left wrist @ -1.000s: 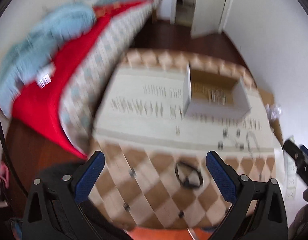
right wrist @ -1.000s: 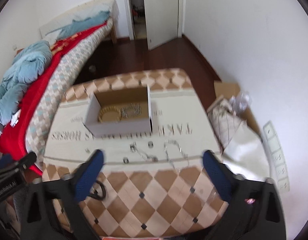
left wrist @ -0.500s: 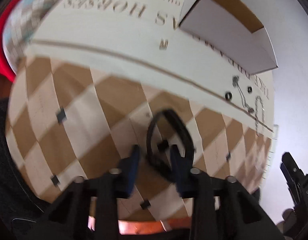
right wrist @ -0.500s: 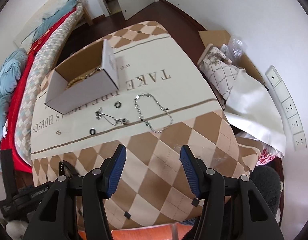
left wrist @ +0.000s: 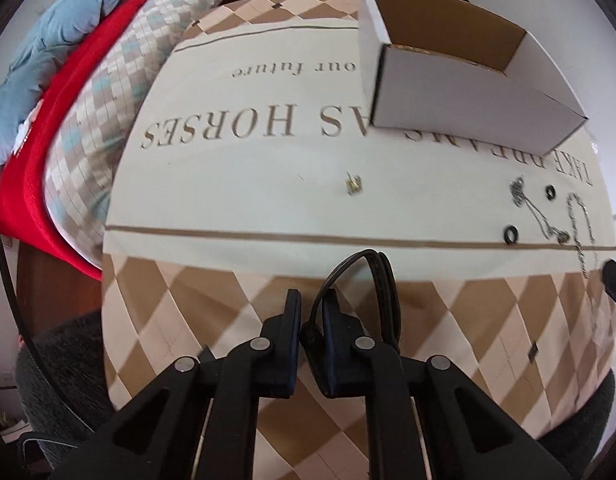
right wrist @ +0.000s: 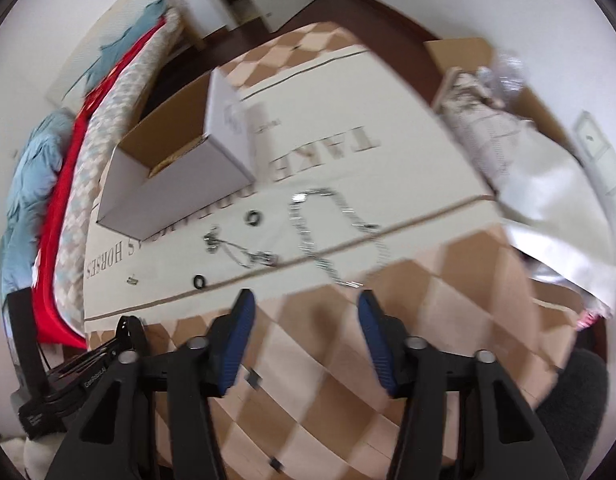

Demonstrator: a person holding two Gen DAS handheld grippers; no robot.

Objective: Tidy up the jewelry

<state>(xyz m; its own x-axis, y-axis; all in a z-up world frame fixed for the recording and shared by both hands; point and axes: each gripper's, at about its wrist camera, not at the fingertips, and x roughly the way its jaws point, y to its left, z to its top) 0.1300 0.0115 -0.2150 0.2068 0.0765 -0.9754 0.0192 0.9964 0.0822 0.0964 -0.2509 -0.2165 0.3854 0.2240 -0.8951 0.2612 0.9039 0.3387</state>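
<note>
My left gripper (left wrist: pixel 311 304) is shut on a black cord bracelet (left wrist: pixel 382 280) at the near edge of the table; the loop sticks up past the fingers. My right gripper (right wrist: pixel 303 312) is open and empty above the checkered cloth, just short of a silver chain bracelet (right wrist: pixel 328 236). A thin silver necklace (right wrist: pixel 239 250), two black rings (right wrist: pixel 253 217) (right wrist: pixel 199 281) and a small gold piece (left wrist: pixel 354 184) lie on the cream cloth. An open white cardboard box (left wrist: pixel 460 76) stands behind them, with something gold inside (right wrist: pixel 167 162).
A bed with red and blue covers (left wrist: pixel 47 92) runs along the left of the table. Bags and a cardboard box (right wrist: pixel 508 120) sit on the floor to the right. The left gripper shows in the right wrist view (right wrist: pixel 79 368).
My left gripper has closed on the black cord bracelet. My right gripper has moved lower and closer to the silver chain, staying open.
</note>
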